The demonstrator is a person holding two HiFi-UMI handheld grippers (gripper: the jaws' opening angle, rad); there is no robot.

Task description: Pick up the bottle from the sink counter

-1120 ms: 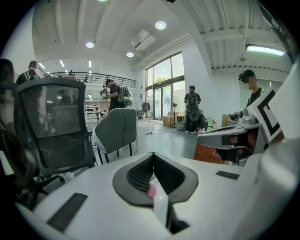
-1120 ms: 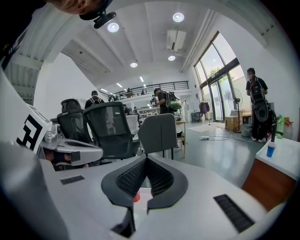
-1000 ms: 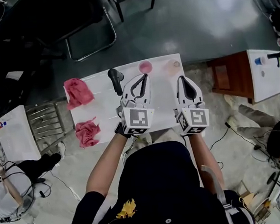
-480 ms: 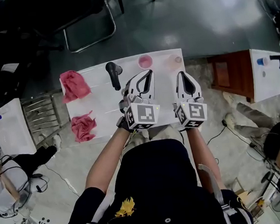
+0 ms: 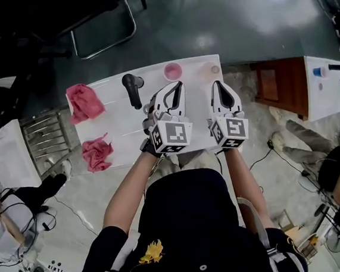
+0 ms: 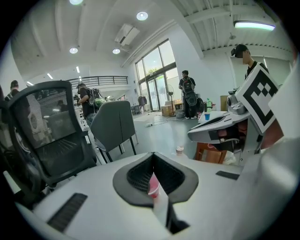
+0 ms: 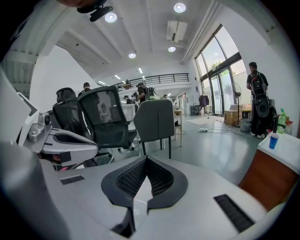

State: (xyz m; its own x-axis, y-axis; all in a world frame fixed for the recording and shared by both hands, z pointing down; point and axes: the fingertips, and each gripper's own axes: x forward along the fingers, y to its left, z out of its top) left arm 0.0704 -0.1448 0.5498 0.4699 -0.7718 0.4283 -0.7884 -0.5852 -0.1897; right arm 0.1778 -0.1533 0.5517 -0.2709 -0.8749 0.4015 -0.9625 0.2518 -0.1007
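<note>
A dark bottle-like object (image 5: 131, 89) lies on the white table (image 5: 116, 131), left of and a little beyond my left gripper (image 5: 180, 85). That gripper hovers over the table's near middle with its jaw tips together (image 6: 153, 153) and nothing held; a pink cup (image 6: 153, 183) shows through the gap behind the tips. My right gripper (image 5: 218, 83) hovers beside it to the right, jaws closed (image 7: 146, 158) and empty. The pink cup (image 5: 173, 72) and a translucent cup (image 5: 213, 70) stand at the table's far edge, just ahead of the two grippers.
Two crumpled pink cloths (image 5: 84, 101) (image 5: 96, 152) lie on the table's left part. A wooden cabinet (image 5: 276, 89) and another white table (image 5: 326, 84) stand to the right, a metal rack (image 5: 49, 138) to the left, office chairs (image 6: 51, 131) beyond. People stand around the room.
Both grippers have sunk toward the table together and sit slightly farther forward over it. Their jaws look the same as before. Nothing on the table has moved.
</note>
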